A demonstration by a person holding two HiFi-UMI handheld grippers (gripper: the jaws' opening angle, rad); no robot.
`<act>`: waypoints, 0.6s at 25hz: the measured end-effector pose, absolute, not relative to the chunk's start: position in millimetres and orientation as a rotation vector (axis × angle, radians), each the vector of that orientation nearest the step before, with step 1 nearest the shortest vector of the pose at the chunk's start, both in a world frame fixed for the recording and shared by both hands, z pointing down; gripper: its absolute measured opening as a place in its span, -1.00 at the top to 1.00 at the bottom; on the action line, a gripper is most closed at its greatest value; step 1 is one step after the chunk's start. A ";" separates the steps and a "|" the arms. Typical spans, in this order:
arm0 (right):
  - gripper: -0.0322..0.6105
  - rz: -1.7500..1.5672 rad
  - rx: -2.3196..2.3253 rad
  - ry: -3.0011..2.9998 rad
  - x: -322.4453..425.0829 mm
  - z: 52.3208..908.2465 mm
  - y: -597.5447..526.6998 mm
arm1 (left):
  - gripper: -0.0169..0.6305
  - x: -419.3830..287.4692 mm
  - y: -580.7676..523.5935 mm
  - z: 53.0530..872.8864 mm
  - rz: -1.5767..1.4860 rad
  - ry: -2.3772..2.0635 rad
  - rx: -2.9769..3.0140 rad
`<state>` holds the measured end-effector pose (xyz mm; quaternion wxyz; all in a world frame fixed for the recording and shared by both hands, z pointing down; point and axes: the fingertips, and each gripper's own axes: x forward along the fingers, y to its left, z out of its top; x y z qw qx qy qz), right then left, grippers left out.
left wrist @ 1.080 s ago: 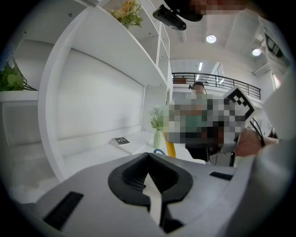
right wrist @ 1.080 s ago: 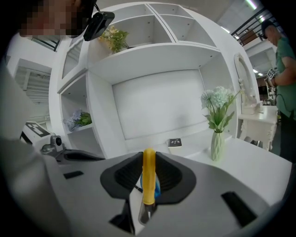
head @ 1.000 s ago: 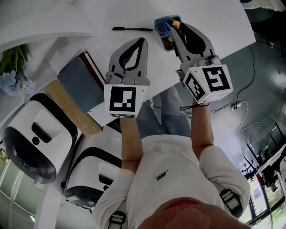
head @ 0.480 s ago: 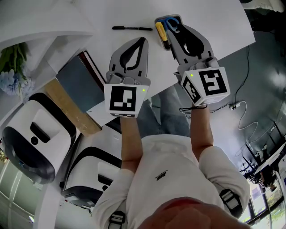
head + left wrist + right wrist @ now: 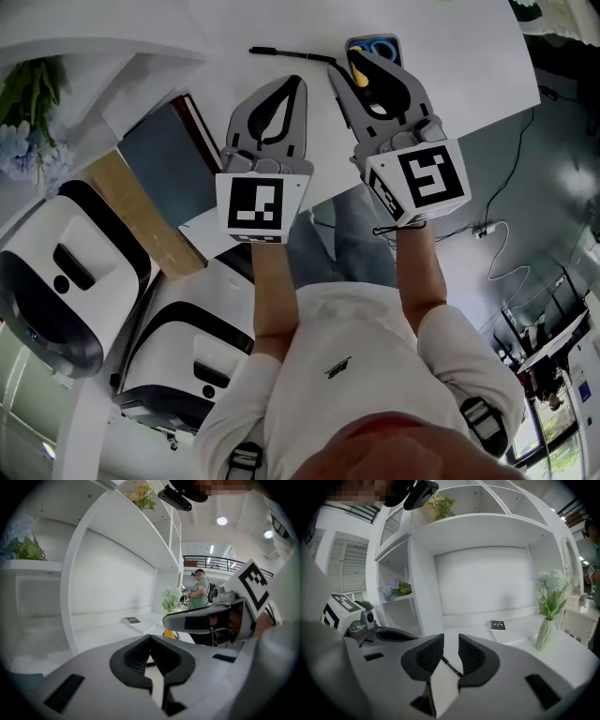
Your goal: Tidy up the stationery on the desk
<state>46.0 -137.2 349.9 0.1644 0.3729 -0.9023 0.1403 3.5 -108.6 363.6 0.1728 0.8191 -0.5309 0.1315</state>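
Looks like the pen-pickup step to me. The right tongs are slightly apart with nothing in them. Their own view shows the black pen lying on the white bench just ahead, lined up with the gap. The left tongs are closed tip to tip and empty, and the pen sits a bit ahead of them too.

My guess for the next move: ease the right tongs forward, close on the pen's barrel, then drop it in the holder right by their tips.

The right tongs cover most of that holder from above. I can make out blue scissor handles and some yellow thing, no clue what it is. One end of the pen runs under the right tongs.
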 end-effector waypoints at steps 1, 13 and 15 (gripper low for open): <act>0.65 0.390 1.033 -2.574 37.8 352.6 -136.6 | 0.95 -1.1 -108.4 365.5 0.371 -1.518 2.312; 0.65 0.324 0.721 -2.519 -42.5 405.3 -136.7 | 0.95 -56.1 -106.1 393.3 0.327 -1.654 2.159; 0.65 0.315 0.679 -2.482 -50.3 416.0 -137.4 | 0.95 -62.3 -106.1 398.4 0.324 -1.665 2.141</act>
